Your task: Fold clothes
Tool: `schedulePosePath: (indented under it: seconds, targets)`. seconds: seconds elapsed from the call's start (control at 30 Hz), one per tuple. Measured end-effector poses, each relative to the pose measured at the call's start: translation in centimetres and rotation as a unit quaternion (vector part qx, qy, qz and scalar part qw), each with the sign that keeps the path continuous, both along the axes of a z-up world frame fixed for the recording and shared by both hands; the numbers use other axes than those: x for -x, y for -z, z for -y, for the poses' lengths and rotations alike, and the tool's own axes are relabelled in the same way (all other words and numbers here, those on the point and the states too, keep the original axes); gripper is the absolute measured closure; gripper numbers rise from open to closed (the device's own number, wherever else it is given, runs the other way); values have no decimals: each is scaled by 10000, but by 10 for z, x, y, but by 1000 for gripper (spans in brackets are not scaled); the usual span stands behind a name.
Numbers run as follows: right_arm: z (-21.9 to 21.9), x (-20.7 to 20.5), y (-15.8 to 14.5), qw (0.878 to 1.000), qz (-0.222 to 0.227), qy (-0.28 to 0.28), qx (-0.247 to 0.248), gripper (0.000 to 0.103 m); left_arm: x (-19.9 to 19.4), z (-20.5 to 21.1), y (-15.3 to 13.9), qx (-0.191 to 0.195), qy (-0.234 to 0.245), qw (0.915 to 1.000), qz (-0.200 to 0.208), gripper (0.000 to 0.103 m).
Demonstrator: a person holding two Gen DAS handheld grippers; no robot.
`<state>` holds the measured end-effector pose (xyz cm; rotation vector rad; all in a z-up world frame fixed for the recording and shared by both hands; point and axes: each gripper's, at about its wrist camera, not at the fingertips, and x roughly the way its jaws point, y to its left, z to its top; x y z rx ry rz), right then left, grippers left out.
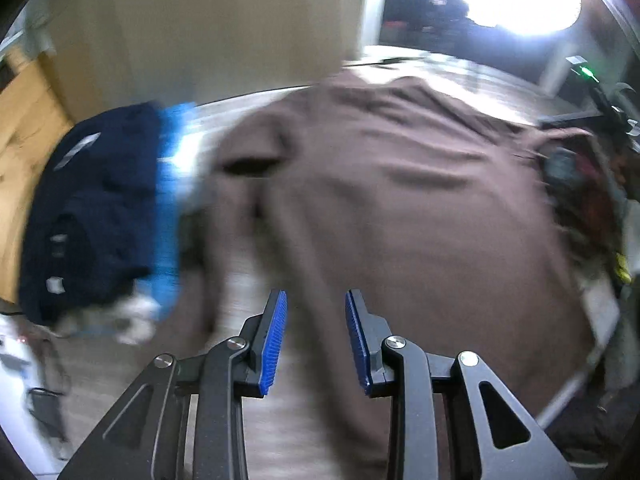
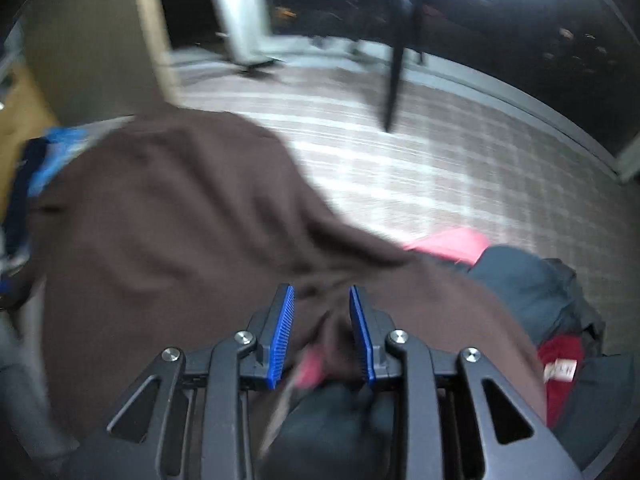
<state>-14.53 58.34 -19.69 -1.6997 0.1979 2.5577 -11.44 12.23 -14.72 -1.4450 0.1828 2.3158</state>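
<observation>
The left gripper (image 1: 316, 338) hangs over a brown shirt (image 1: 400, 208) spread on the table (image 1: 460, 76) — its blue pads (image 1: 274, 340) stand apart with nothing pinched between them. Beyond and to its left lies a dark blue pile (image 1: 92, 208). The right gripper (image 2: 322, 334) has a bunched fold of the same shirt (image 2: 168, 216) between its pads — whether they press it, I cannot tell. Right of it lie red clothes (image 2: 560, 376).

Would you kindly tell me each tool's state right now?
Left tool: open, holding nothing.
Right tool: partly closed around a fold of the brown garment; grip unclear.
</observation>
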Motion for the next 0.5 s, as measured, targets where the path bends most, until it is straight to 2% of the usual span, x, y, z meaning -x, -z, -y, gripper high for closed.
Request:
schedulePosePath:
  seconds: [0.1, 0.17, 0.23, 0.27, 0.3, 0.33, 0.4, 0.5]
  targets:
    - [2, -29, -25, 9993, -109, -309, 179, 74, -41, -65, 2, -325, 668, 9971, 174, 74]
    - [-13, -46, -42, 9979, -298, -357, 452, 74, -74, -110, 3, -458, 1124, 9924, 225, 72]
    - [-35, -70, -67, 9948, -593, -308, 766, 74, -101, -150, 8, -661, 1388, 9876, 329, 65]
    - [-43, -79, -76, 9945, -720, -329, 690, 73, -113, -169, 13, -758, 1486, 9851, 419, 63]
    - [-44, -81, -77, 9959, -687, -446, 381, 69, -124, -189, 18, -854, 1584, 9824, 510, 62]
    - [-44, -82, -76, 9964, -614, -583, 28, 67, -136, -208, 24, -951, 1681, 9793, 601, 62]
    - [-39, -72, -57, 9960, -292, -829, 172, 66, -155, -246, 40, -824, 1821, 9774, 682, 61]
    - [-22, -42, -6, 9861, 364, -1094, 1198, 66, -177, -297, 67, -359, 1982, 9768, 725, 61]
